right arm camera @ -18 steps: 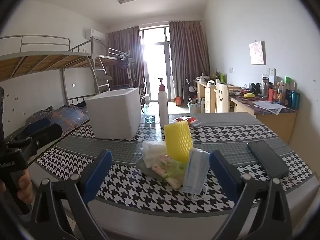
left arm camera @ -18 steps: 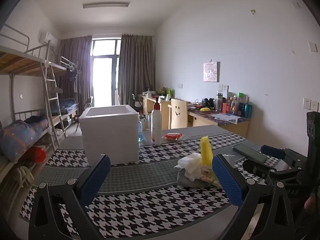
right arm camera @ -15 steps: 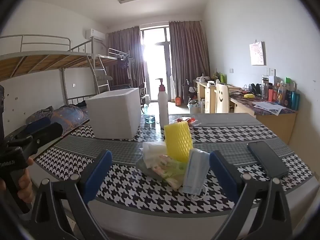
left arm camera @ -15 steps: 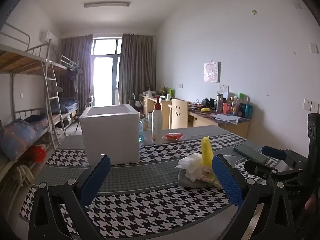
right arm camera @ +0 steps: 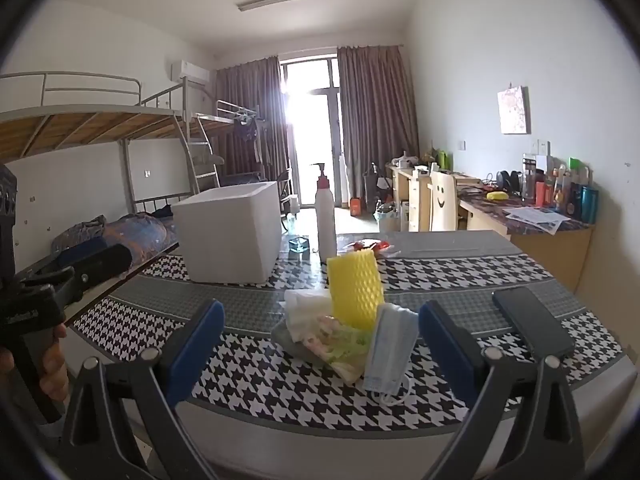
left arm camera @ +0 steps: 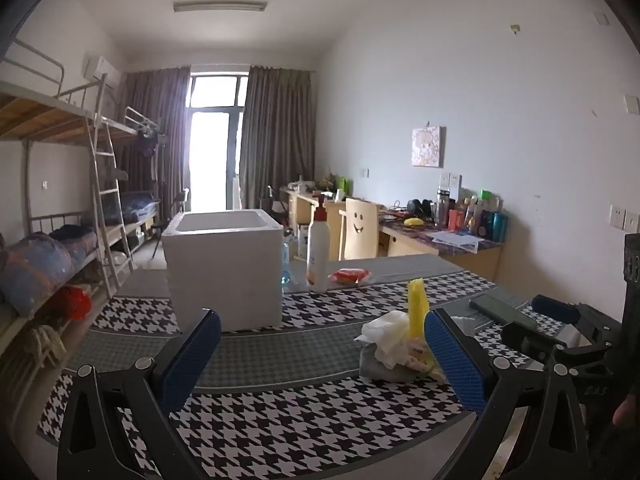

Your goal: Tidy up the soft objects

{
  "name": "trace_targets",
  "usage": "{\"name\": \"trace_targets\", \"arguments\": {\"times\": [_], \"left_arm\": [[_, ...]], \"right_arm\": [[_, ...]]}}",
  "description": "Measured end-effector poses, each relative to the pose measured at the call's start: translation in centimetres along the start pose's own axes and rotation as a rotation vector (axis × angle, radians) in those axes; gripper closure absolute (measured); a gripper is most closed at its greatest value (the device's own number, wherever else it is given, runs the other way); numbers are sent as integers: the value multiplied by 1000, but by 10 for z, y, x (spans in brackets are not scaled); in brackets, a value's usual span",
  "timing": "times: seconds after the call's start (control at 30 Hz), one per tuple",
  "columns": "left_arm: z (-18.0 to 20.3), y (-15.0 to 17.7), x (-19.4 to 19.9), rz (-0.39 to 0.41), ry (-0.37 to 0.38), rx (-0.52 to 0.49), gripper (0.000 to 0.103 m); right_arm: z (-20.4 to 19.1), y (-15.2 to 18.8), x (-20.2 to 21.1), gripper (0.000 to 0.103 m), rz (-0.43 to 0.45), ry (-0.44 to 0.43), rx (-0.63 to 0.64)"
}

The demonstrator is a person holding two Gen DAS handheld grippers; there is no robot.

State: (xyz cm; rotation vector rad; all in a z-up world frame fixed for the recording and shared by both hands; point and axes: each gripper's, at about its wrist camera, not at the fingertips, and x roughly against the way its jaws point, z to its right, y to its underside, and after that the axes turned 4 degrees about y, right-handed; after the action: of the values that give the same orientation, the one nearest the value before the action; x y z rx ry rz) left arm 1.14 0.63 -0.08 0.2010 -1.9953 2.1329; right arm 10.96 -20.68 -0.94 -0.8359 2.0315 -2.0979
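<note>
- Yellow foam netting (right arm camera: pixel 355 288) stands upright at the back of a small heap of soft things on the houndstooth table (right arm camera: pixel 256 376); in the left wrist view it shows only as a narrow edge-on strip (left arm camera: pixel 416 307).
- Crumpled white tissue (right arm camera: pixel 308 307) lies at the heap's left, and a pale blue face mask (right arm camera: pixel 390 344) leans on its right side, one ear loop trailing toward the table edge.
- Between them sits a soft pink-and-green piece (right arm camera: pixel 340 340) whose kind is hard to make out; the grey thing under the heap (left arm camera: pixel 380 364) is mostly covered.
- Right gripper (right arm camera: pixel 320 344) hovers before the heap with its blue pads spread wide, touching nothing.
- Left gripper (left arm camera: pixel 324 356) is likewise spread wide and empty; its right pad (left arm camera: pixel 452 356) hides part of the heap.
- White foam box (left arm camera: pixel 224 268) stands open-topped farther back on the left, its inside out of sight.
- Beside the box stands a pump bottle (right arm camera: pixel 325 216), and a dark phone (right arm camera: pixel 532 328) lies flat at the right.
- Only part of a hand (right arm camera: pixel 52 364) on the left gripper's handle shows, cut off by the frame edge.
</note>
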Motion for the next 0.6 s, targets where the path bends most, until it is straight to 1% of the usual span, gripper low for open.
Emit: {"name": "trace_targets", "arguments": {"times": [0.6], "left_arm": [[-3,-1,-3,-19,-21,4,1]], "right_arm": [[1,0,1,4,3,5,-4]]}}
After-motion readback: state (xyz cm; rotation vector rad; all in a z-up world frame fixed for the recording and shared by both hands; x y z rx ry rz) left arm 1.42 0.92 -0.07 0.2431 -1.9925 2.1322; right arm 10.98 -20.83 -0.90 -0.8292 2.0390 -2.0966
